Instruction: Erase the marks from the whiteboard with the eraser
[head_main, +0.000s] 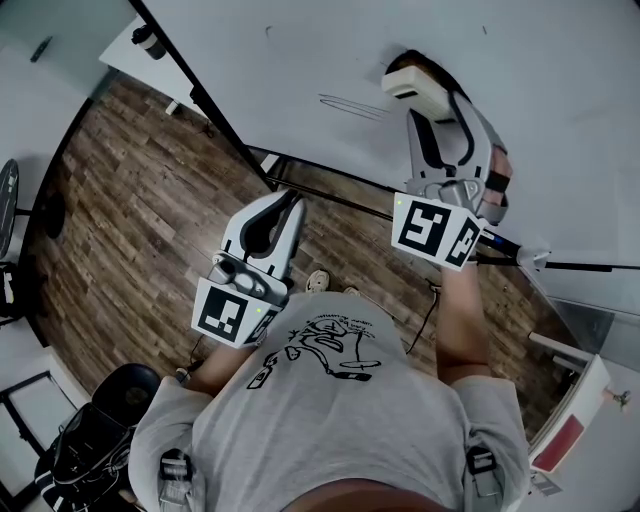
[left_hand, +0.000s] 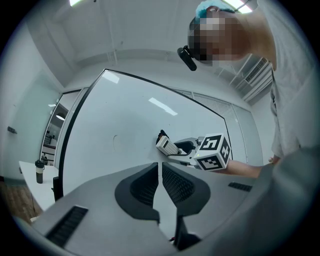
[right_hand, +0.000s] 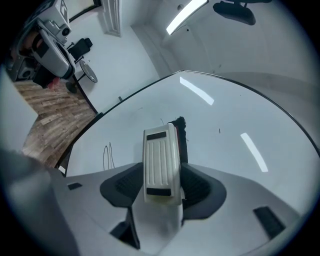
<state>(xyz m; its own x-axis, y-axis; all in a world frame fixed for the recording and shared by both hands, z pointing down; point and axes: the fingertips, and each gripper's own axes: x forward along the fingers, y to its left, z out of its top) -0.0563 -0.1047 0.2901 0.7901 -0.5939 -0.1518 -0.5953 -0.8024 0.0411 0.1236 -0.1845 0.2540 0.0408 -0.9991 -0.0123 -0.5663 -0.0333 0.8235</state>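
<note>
The whiteboard (head_main: 300, 60) fills the top of the head view. My right gripper (head_main: 437, 112) is shut on a white eraser (head_main: 418, 84), whose dark felt side is pressed on the board. Thin pen lines (head_main: 352, 105) lie just left of the eraser. In the right gripper view the eraser (right_hand: 160, 165) stands between the jaws, with loop-like lines (right_hand: 108, 155) to the left and a small tick (right_hand: 219, 131) to the right. My left gripper (head_main: 288, 203) hangs shut and empty below the board's edge. Its own view shows the right gripper's eraser (left_hand: 167, 146) on the board (left_hand: 125, 130).
The board's black frame (head_main: 215, 118) runs diagonally above the wooden floor (head_main: 130, 190). A dark bottle (head_main: 148, 39) stands on a white table at the upper left. A black chair (head_main: 95, 430) sits at the lower left. A cable (head_main: 425, 310) trails on the floor.
</note>
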